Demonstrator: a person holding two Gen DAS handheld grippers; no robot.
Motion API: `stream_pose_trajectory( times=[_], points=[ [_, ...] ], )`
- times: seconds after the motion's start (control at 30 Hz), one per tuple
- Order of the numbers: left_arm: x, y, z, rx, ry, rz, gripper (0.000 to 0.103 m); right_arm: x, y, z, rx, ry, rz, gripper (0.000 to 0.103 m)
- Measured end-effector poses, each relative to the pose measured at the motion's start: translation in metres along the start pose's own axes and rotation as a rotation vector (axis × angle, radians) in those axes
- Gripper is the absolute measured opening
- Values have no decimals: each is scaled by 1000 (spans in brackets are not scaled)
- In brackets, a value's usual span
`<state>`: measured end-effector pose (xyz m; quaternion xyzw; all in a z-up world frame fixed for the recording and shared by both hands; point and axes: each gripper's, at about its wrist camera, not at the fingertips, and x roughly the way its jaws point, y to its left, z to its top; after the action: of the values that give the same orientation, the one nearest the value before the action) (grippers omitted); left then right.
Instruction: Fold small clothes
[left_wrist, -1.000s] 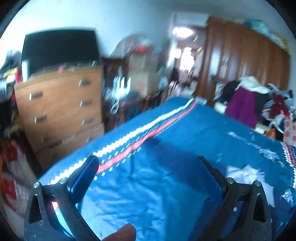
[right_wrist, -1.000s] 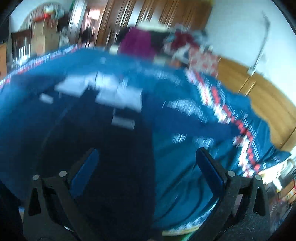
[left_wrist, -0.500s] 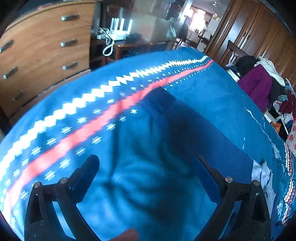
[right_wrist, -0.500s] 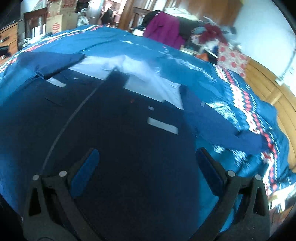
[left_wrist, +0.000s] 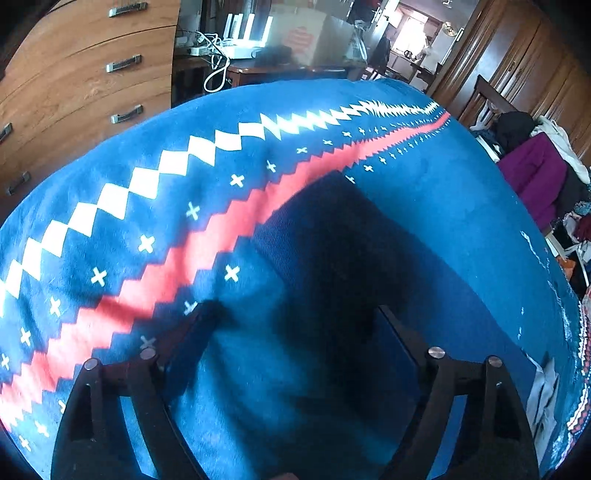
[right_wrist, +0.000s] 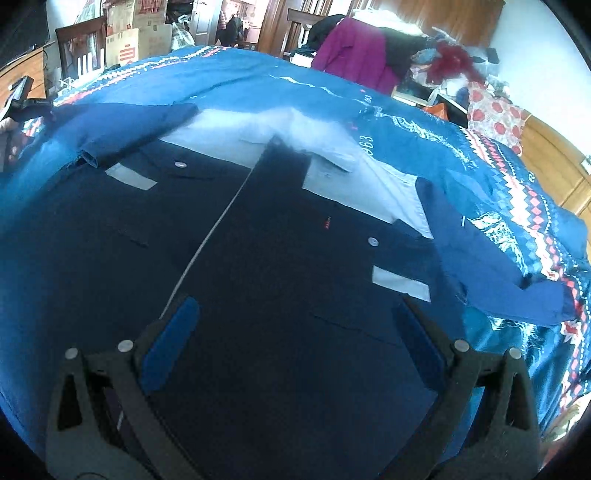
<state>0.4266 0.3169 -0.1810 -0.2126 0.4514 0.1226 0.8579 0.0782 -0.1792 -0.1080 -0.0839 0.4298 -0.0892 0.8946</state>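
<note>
A small dark navy shirt (right_wrist: 280, 258) with a pale collar and chest panels lies spread flat, front up, on the blue patterned bedspread (right_wrist: 280, 88). Its blue sleeves stretch out to the left (right_wrist: 122, 125) and to the right (right_wrist: 491, 266). My right gripper (right_wrist: 295, 332) is open and empty, low over the shirt's lower front. My left gripper (left_wrist: 295, 325) is open and empty, close over the shirt's blue sleeve (left_wrist: 343, 251) beside the red and white stripe of the bedspread (left_wrist: 184, 236).
A wooden chest of drawers (left_wrist: 81, 85) stands left of the bed. A cluttered desk with cables (left_wrist: 243, 48) is behind it. A pile of clothes (right_wrist: 369, 51) lies past the far side of the bed. A wooden headboard (right_wrist: 554, 162) runs at the right.
Both grippers have come down toward the bed. The left one tilted from the room view to the sleeve. The right one moved closer over the shirt. Both stayed open.
</note>
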Motion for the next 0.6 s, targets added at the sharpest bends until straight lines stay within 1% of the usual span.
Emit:
stream_pose_trajectory(
  times=[0.13, 0.2, 0.27, 0.3, 0.33, 0.37, 0.4, 0.47, 0.5, 0.53, 0.6],
  points=[
    [4, 0, 0, -9, -33, 10, 85, 0, 3, 3, 21, -20, 9, 102],
    [4, 0, 2, 3, -48, 24, 78, 2, 6, 5, 28, -25, 12, 102],
    [5, -2, 5, 8, -69, 23, 59, 3, 7, 6, 37, -28, 13, 101],
    [4, -1, 6, 1, -74, 4, 43, 4, 7, 6, 42, -28, 13, 101],
    [4, 0, 8, -8, -76, -26, 28, 4, 6, 7, 50, -28, 14, 97],
    [3, -1, 9, -12, -76, -37, 22, 4, 5, 8, 59, -27, 16, 91],
    [1, -6, 10, 4, -88, -27, 19, 5, 3, 9, 67, -25, 19, 88],
    [-5, -17, 9, 44, -112, -13, 11, 6, -3, 10, 95, -17, 28, 74],
    [-12, -27, 9, 70, -133, -18, 10, 7, -5, 10, 107, -14, 34, 70],
    [-19, -33, 9, 83, -148, -33, 8, 7, -9, 10, 124, -12, 42, 65],
    [-42, -54, 8, 123, -191, -84, 8, 8, -19, 9, 165, -10, 57, 63]
  ],
)
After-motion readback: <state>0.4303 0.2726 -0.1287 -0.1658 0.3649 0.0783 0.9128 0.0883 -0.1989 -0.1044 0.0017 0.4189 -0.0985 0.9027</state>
